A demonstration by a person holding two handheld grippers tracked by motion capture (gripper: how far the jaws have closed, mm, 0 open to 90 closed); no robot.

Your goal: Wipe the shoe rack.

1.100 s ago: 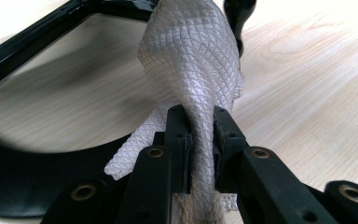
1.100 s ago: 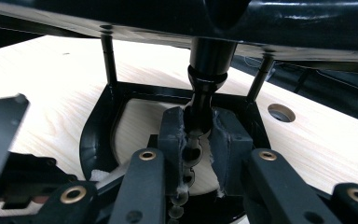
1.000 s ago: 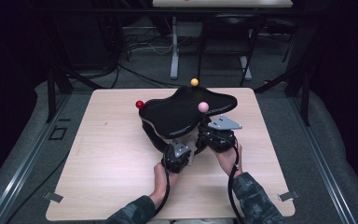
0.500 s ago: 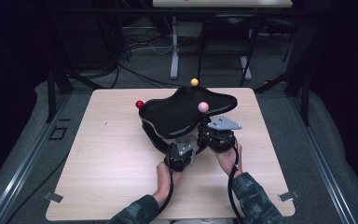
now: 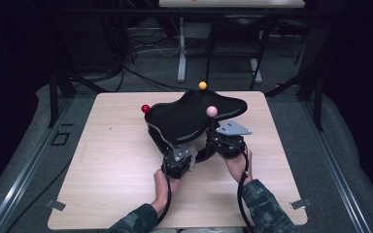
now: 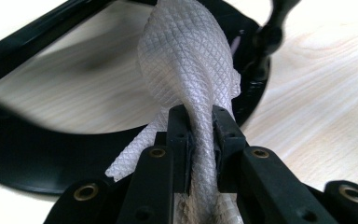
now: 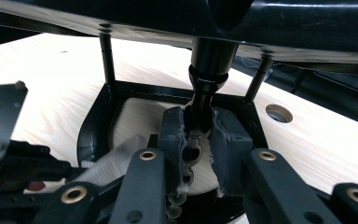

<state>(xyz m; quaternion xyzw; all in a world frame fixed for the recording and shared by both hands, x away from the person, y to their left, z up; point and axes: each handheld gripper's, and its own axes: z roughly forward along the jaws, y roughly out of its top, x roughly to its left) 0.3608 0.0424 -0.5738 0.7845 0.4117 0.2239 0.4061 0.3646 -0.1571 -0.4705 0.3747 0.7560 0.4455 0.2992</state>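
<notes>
From the high view we see a black curved stand at the middle of the wooden table, with a red ball, a yellow ball and a pink ball set around its top. The left gripper sits at the stand's near edge and the right gripper just beside it under the pink ball

In the left gripper view we find the jaws narrow, pinching a white textured cloth that rises over the stand's black base ring, probably to wipe inside it

In the right gripper view the jaws clamp a black knurled post under the top plate, likely steadying the stand. The base frame holds only bare wood, the cloth at its near corner
</notes>
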